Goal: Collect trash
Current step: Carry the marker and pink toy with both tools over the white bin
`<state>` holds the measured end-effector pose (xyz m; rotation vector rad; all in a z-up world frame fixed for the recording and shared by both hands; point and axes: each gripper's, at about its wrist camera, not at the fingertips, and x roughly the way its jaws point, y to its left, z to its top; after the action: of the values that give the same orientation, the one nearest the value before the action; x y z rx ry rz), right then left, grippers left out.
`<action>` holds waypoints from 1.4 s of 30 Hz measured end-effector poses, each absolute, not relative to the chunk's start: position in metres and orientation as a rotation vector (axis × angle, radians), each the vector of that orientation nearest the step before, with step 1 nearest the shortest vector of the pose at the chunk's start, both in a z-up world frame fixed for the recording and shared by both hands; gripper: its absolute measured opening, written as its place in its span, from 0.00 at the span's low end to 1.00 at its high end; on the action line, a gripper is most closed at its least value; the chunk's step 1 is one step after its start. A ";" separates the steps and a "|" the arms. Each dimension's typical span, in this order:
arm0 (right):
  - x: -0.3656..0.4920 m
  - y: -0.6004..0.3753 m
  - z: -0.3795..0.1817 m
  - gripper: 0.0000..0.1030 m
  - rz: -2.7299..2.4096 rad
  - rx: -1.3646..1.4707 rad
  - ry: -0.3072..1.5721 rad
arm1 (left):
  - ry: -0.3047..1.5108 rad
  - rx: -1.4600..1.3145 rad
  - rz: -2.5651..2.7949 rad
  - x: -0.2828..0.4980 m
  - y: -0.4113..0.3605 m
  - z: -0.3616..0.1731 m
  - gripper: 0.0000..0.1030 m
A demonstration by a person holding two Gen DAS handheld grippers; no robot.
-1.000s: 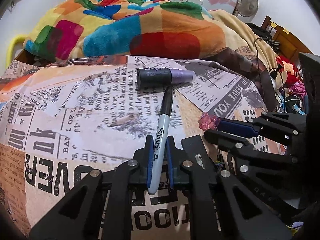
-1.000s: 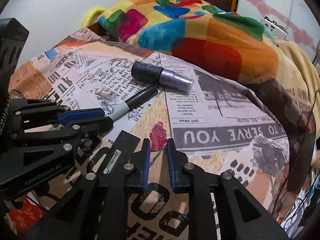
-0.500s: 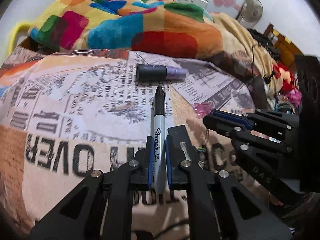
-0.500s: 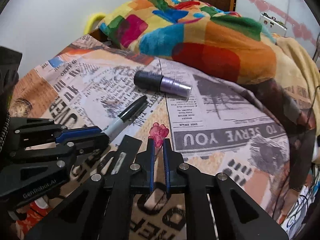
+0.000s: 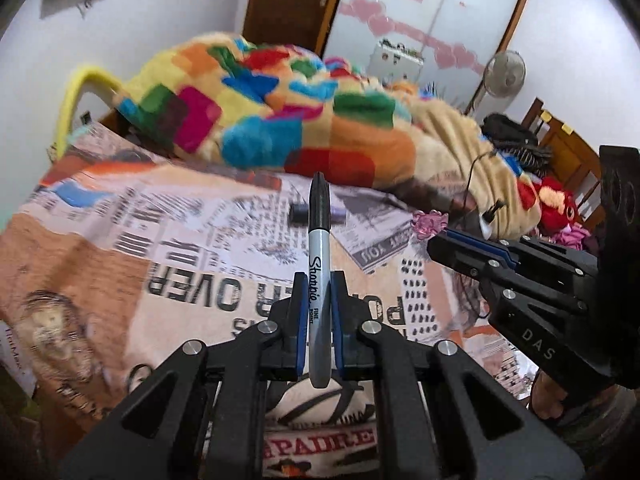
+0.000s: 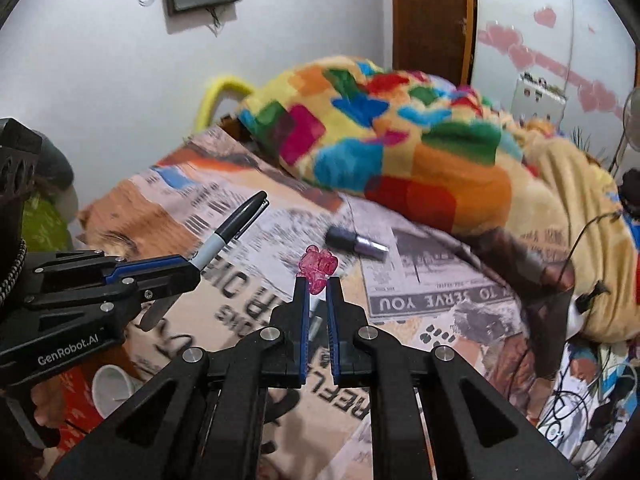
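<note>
My left gripper (image 5: 316, 312) is clamped on the Sharpie marker (image 5: 319, 264). My right gripper (image 6: 317, 304) pinches a pink crumpled wrapper (image 6: 317, 267) above the bed (image 6: 420, 296)

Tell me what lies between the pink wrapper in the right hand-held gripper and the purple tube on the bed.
Nothing: in the right wrist view only bare newspaper-print bedspread separates the pink wrapper from the purple tube.

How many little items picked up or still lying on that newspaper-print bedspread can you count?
3. A marker is held in the left gripper, a pink crumpled bit in the right gripper, and a purple tube lies on the bedspread. More may be hidden.
</note>
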<state>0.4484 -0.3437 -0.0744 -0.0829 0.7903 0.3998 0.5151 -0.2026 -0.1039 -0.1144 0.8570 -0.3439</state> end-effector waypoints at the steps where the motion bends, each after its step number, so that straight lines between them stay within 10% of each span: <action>1: 0.443 -0.341 -0.067 0.07 0.407 -0.083 0.776 | 0.844 -0.114 -0.337 0.508 -0.200 -0.096 0.09; 18: 0.331 -0.257 0.013 0.07 0.590 -0.107 0.632 | 0.676 -0.139 -0.131 0.355 -0.094 -0.001 0.09; 42: 0.223 -0.082 -0.021 0.07 0.920 -0.278 0.690 | 0.704 -0.280 0.225 0.187 0.088 -0.039 0.09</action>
<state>0.2233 -0.0822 -0.0207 -0.2782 0.6896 0.9204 0.1866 0.0881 -0.0386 -0.2795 0.7039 0.2250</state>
